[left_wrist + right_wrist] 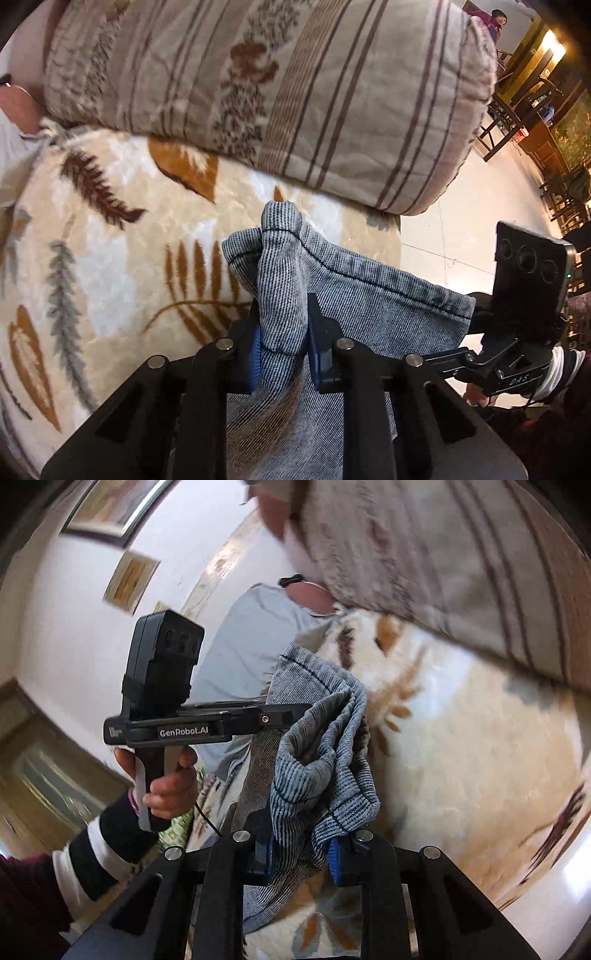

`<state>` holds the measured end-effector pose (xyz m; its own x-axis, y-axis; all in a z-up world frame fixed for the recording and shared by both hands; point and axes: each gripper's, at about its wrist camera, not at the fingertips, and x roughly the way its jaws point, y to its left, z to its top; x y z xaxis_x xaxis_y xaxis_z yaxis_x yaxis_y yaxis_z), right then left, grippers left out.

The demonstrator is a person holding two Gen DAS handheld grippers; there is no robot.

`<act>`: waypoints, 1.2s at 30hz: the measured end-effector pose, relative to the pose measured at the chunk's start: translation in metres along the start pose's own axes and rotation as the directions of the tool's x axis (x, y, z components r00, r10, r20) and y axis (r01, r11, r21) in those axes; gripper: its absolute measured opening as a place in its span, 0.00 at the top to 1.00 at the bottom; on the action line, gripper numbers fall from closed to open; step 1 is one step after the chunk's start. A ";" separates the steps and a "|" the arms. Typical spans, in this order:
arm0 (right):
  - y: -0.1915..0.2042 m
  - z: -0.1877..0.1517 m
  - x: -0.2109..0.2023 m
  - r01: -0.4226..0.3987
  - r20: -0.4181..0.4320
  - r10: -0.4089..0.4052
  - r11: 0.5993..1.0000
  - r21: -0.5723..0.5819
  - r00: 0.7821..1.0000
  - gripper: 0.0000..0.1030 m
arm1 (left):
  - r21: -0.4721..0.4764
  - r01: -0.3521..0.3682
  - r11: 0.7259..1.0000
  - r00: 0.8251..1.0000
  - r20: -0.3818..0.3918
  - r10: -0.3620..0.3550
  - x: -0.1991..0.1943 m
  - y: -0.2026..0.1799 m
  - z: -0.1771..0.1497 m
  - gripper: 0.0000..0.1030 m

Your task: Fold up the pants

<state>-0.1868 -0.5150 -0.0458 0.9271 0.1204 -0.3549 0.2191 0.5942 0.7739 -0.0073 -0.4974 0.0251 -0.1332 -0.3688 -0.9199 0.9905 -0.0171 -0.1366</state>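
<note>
Light blue denim pants (354, 295) hang lifted above a leaf-patterned blanket (103, 236). My left gripper (282, 343) is shut on a bunched fold of the pants' hem, its blue pads pressing the cloth from both sides. In the right wrist view, my right gripper (301, 853) is shut on another bunched corner of the pants (325, 760), which rise crumpled above the fingers. The right gripper's body (524, 295) shows at the right of the left wrist view, at the far end of the hem. The left gripper's body (166, 686) and the hand holding it sit left of the cloth.
A striped, flower-printed quilt (280, 92) lies rolled along the far side of the blanket. Beyond the bed's edge is pale tiled floor (461, 206) with dark wooden chairs (517, 110). A person in grey (243, 653) lies by the quilt. Framed pictures (129, 579) hang on the wall.
</note>
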 end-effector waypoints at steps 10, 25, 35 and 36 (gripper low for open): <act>0.074 0.004 0.002 0.021 -0.014 -0.024 0.980 -0.196 1.000 0.80 | 0.020 -0.105 0.994 0.993 0.056 0.103 -0.062 0.020 -0.033 0.82; 0.176 -0.046 0.050 -0.029 -0.155 -0.050 0.882 -0.471 0.987 0.79 | 0.010 -0.277 0.961 0.961 -0.007 0.277 -0.098 0.036 -0.113 0.78; 0.220 -0.100 0.104 -0.108 -0.288 -0.069 0.825 -0.555 0.955 0.78 | -0.143 -0.304 0.942 0.952 -0.084 0.294 -0.106 0.083 -0.197 0.77; 0.224 -0.107 0.110 -0.114 -0.302 -0.076 0.817 -0.566 0.950 0.77 | -0.154 -0.305 0.940 0.951 -0.090 0.294 -0.105 0.086 -0.204 0.77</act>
<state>-0.0682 -0.2835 0.0319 0.7724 0.3093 -0.5548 -0.0990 0.9214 0.3759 0.0852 -0.2707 0.0351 0.1617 -0.2724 -0.9485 0.9660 0.2400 0.0958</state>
